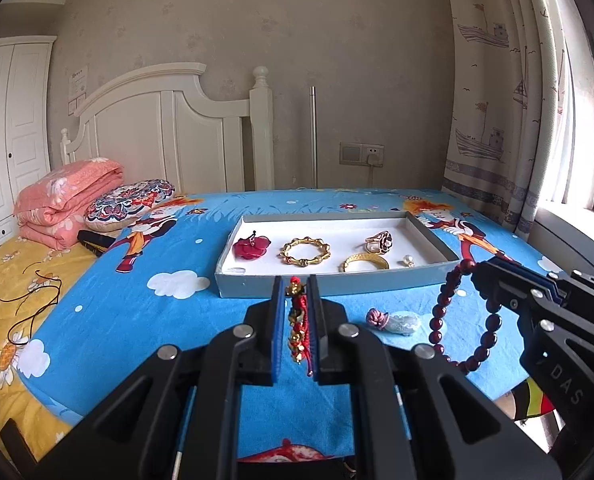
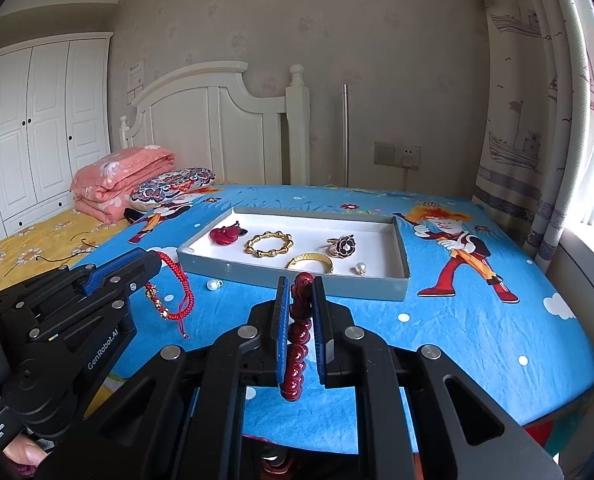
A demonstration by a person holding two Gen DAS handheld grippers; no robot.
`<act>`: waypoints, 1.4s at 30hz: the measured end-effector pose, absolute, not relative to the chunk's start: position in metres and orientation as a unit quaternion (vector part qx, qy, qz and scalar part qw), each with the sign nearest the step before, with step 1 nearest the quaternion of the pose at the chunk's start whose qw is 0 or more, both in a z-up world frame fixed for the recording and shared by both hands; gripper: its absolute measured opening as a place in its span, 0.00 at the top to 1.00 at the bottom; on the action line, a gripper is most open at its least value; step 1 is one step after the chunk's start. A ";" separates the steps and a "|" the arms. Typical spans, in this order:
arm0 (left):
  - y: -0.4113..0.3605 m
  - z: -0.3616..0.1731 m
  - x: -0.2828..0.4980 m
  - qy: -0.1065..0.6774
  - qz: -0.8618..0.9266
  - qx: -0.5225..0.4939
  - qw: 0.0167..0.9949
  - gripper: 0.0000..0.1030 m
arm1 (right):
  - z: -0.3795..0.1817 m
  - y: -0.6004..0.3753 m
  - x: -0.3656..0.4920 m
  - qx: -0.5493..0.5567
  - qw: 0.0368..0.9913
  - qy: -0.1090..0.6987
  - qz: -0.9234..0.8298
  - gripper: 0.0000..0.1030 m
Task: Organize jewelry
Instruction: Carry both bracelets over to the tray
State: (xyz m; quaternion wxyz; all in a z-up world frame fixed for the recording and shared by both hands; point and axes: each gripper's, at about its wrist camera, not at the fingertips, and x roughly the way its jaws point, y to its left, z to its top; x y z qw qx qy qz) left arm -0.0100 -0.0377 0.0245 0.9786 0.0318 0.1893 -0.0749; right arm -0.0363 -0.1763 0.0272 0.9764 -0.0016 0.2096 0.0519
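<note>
A grey tray (image 1: 329,282) (image 2: 297,280) lies on the blue bed cover and holds a red flower piece (image 1: 251,247), a gold bamboo bangle (image 1: 305,252), a gold cuff (image 1: 364,263), a flower ring (image 1: 381,240) and a pearl (image 1: 408,260). My left gripper (image 1: 296,286) is shut on a red cord bracelet (image 1: 299,320) (image 2: 173,292), held above the cover in front of the tray. My right gripper (image 2: 301,284) is shut on a dark red bead bracelet (image 2: 297,344) (image 1: 465,316), also in front of the tray. The right gripper also shows in the left wrist view (image 1: 477,272).
A pink knot with a pale pendant (image 1: 395,320) lies on the cover right of my left gripper. A loose pearl (image 2: 213,285) lies left of the tray. A folded pink quilt (image 1: 69,200), a patterned cushion (image 1: 131,202) and a black cord (image 1: 33,300) lie at left.
</note>
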 end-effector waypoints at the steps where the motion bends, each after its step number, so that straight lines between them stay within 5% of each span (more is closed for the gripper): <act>1: -0.038 0.025 -0.011 0.187 -0.072 0.034 0.979 0.90 | 0.026 -0.177 -0.035 -0.001 0.976 0.212 0.049 0.88; 42: -0.047 0.040 0.039 0.182 -0.046 0.049 0.981 0.90 | 0.036 -0.170 0.026 -0.026 0.978 0.207 0.013 0.88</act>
